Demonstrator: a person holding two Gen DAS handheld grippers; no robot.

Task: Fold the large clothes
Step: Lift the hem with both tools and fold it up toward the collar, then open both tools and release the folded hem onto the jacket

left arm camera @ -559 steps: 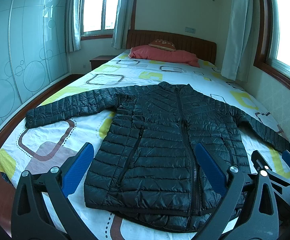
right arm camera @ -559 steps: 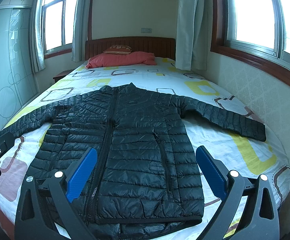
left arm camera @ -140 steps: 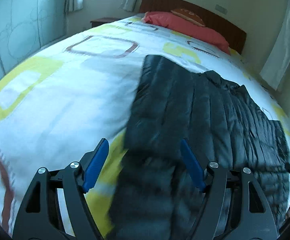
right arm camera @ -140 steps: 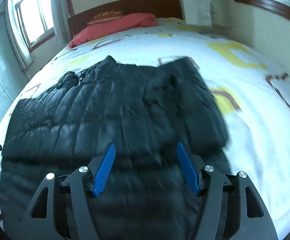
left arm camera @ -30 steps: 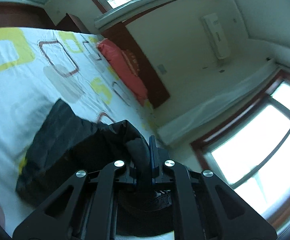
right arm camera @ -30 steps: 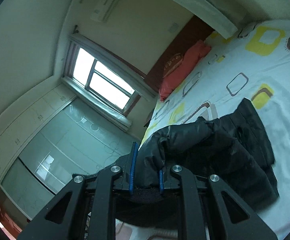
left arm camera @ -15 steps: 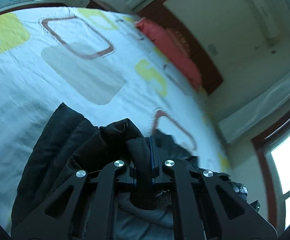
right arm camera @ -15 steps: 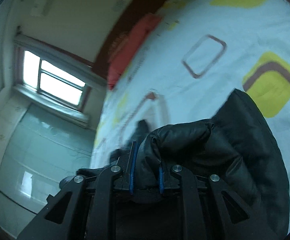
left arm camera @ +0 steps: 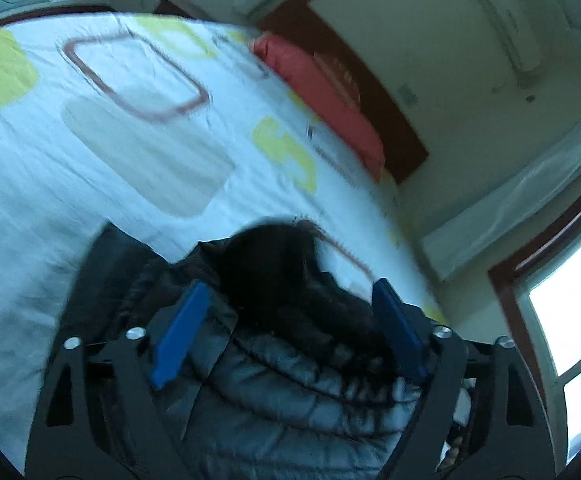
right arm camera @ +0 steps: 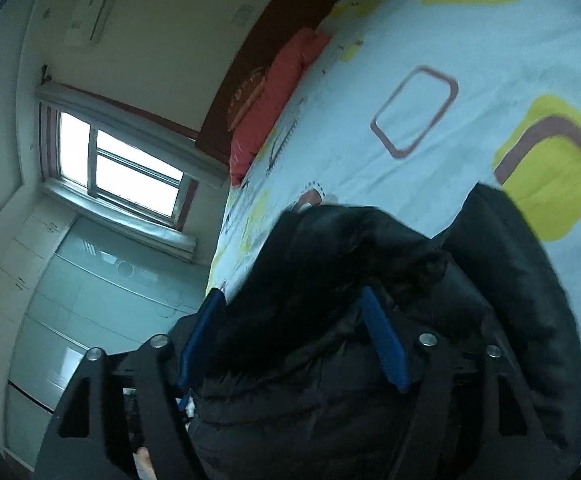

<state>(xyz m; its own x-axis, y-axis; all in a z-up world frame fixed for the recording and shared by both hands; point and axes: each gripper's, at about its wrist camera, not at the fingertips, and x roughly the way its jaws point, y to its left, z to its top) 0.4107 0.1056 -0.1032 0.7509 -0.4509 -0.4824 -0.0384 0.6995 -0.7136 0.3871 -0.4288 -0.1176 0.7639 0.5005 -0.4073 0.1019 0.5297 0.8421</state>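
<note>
Nearest to us in the left wrist view, our left gripper (left arm camera: pixel 290 322) has its two blue fingers (left arm camera: pixel 178 336) spread wide apart, with nothing clamped between them. The black puffer jacket (left arm camera: pixel 290 380) bulges up in the gap, its quilted channels catching a grey sheen low down and going dull and blurred at the raised hump farther out. We cannot tell whether the fabric touches either finger.

Our right gripper (right arm camera: pixel 294 332) is likewise parted, its blue fingers (right arm camera: pixel 384 344) standing to either side of a thick mound of the jacket (right arm camera: pixel 370 280), not pinching it. In this view the cloth reads almost pure black, with a rounded folded lobe lying out to the right.

The jacket sits bunched in a heap on the bed (left arm camera: pixel 70 168), close under both grippers; the white sheet with yellow and brown squares stretches away beyond it.

Farther on, both views reach the red pillow (left arm camera: pixel 322 92) against the dark wooden headboard (left arm camera: pixel 374 96) at the head edge of the bed. Only the right wrist view shows the pale wardrobe doors (right arm camera: pixel 90 304) and a window (right arm camera: pixel 118 168) above them. The left wrist view alone shows the long curtain (left arm camera: pixel 510 200) and the bright brown-framed window (left arm camera: pixel 570 308) at its right side. A wall air conditioner (right arm camera: pixel 94 4) appears high up in both.
</note>
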